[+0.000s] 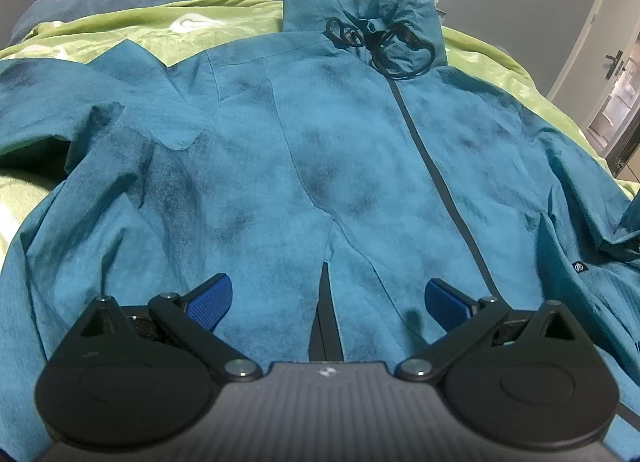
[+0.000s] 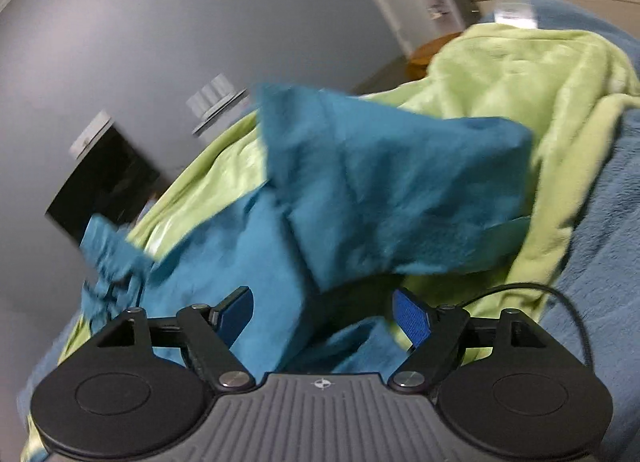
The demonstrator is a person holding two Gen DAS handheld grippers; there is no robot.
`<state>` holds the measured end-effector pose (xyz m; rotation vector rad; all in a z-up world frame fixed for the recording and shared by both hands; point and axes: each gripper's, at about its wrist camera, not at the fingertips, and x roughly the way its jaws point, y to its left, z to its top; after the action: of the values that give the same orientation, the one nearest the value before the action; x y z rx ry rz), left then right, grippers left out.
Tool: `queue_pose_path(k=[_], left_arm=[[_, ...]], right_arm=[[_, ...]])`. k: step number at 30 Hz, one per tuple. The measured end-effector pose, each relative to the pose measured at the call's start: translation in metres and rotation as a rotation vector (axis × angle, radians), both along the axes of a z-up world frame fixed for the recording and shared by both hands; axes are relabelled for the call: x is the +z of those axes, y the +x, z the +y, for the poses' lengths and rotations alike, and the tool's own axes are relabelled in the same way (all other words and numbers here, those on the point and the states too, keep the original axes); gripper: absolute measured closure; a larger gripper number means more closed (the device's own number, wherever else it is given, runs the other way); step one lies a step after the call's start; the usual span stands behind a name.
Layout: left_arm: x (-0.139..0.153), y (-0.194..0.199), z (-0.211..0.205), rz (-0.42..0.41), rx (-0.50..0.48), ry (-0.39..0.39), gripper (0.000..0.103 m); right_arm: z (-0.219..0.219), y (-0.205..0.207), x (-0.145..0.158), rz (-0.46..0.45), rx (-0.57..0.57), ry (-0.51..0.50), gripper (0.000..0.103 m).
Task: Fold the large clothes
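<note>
The jacket (image 1: pixel 320 150) lies flat ahead of the left gripper (image 1: pixel 328 298), zipper axis running away from it. Both grippers spread wide, empty; the right gripper (image 2: pixel 322 316) is nearer a sleeve (image 2: pixel 384 190).

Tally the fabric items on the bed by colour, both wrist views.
Teal jacket: 1
Green blanket: 1
Blue-grey blanket: 1
Total: 3
</note>
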<state>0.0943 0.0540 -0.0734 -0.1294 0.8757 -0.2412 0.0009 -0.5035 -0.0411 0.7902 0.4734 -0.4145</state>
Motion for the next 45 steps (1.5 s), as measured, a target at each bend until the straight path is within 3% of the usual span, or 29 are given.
queue_pose_path(k=[5,10,15,18,21,23,25,29,33,38,41,45], left_arm=[[0.0,0.0,-0.001,0.001,-0.002,0.01,0.0],[-0.001,0.001,-0.004,0.002,-0.002,0.019,0.0],[-0.002,0.001,-0.004,0.002,-0.001,0.019,0.0],[-0.002,0.001,-0.004,0.003,-0.003,0.018,0.0],[-0.002,0.002,-0.003,0.004,-0.003,0.017,0.0],[-0.003,0.002,-0.003,0.005,-0.004,0.017,0.0],[-0.003,0.002,-0.004,0.007,-0.006,0.017,0.0],[-0.003,0.002,-0.004,0.008,-0.008,0.015,0.0],[-0.003,0.003,-0.004,0.009,-0.008,0.015,0.0],[-0.003,0.003,-0.004,0.009,-0.008,0.015,0.0],[-0.003,0.003,-0.004,0.009,-0.008,0.015,0.0],[-0.003,0.003,-0.004,0.008,-0.008,0.013,0.0]], right_arm=[[-0.01,-0.009,0.007,-0.107,-0.025,0.103,0.022],[-0.009,0.012,0.004,-0.078,-0.018,0.162,0.021],[-0.008,0.047,0.005,0.001,-0.058,0.045,0.021],[-0.017,0.062,0.012,0.046,-0.165,-0.105,0.026],[-0.036,0.071,0.014,0.08,-0.25,-0.119,0.025],[-0.047,0.071,0.011,0.07,-0.275,-0.074,0.035],[-0.05,0.073,0.01,0.062,-0.265,-0.083,0.078],[-0.036,0.069,0.021,0.006,-0.225,-0.2,0.089],[0.005,0.076,0.058,-0.09,-0.109,-0.434,0.089],[0.09,0.095,0.099,-0.204,0.193,-0.757,0.089],[0.148,0.108,0.104,-0.23,0.409,-0.866,0.088],[0.215,0.122,0.083,-0.184,0.71,-0.892,0.077]])
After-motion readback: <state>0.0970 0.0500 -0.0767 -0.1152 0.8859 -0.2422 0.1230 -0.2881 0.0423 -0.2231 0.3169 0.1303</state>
